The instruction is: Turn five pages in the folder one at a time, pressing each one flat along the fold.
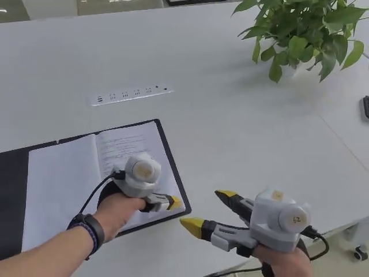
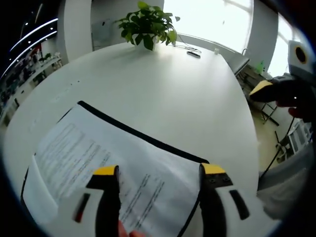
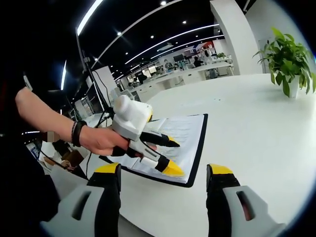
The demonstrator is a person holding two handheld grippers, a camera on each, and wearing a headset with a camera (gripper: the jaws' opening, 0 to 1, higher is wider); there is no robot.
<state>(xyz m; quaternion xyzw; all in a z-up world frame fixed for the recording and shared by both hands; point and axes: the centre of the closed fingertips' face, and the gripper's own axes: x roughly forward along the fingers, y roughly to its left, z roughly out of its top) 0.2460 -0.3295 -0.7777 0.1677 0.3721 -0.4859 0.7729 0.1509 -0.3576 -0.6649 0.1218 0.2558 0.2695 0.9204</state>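
At the left edge of the white table (image 1: 242, 133), in the head view, a black-covered folder (image 1: 63, 179) lies open and flat, a blank sheet on its left half and a printed page (image 1: 127, 147) on its right half. A hand with a dark wristband (image 1: 89, 228) holds the left gripper (image 1: 170, 202) over the lower right corner of that printed page. In the left gripper view its yellow-tipped jaws stand apart with nothing between them: one tip is above the printed lines, the other at the folder's black border (image 2: 159, 170). Whether the tips touch the paper cannot be told. Beyond the folder, a power strip (image 1: 131, 94) sits flush in the tabletop. Just right of the folder's corner, off the paper and above bare table, the right gripper (image 1: 210, 209) points left toward the left one, its jaws spread wide and empty. The right gripper view (image 3: 164, 169) looks between its own parted jaws at the left gripper (image 3: 174, 157) above the page corner. At the far right a leafy potted plant (image 1: 302, 26) stands well apart from the folder.
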